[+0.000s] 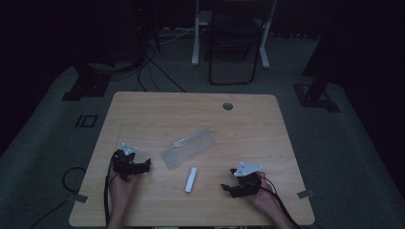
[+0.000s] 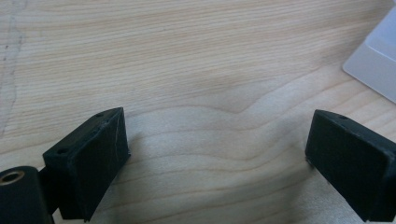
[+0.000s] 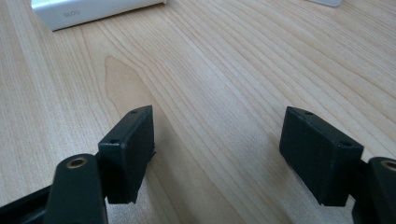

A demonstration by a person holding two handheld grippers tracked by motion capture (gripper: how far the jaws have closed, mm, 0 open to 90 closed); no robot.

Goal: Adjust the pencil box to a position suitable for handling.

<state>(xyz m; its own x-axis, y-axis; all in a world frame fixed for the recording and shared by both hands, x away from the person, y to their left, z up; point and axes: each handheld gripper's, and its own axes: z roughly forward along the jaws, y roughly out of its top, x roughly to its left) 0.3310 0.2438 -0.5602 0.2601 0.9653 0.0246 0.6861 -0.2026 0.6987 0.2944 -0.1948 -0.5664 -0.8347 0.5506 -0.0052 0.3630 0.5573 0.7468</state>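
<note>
Wooden table [image 1: 143, 109] bears clear plastic case [image 1: 189, 148] at centre, small white bar [image 1: 191, 180] just below it. Left gripper [image 1: 147, 165] and right gripper [image 1: 223, 187] flank bar, well apart; both sets of 2 jaws spread wide, nothing held.

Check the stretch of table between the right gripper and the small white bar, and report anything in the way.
Nothing visible stands in the way. The right gripper, jaws open, sits right of the white bar, with bare table between them. The clear plastic case lies farther back, off that path.
</note>
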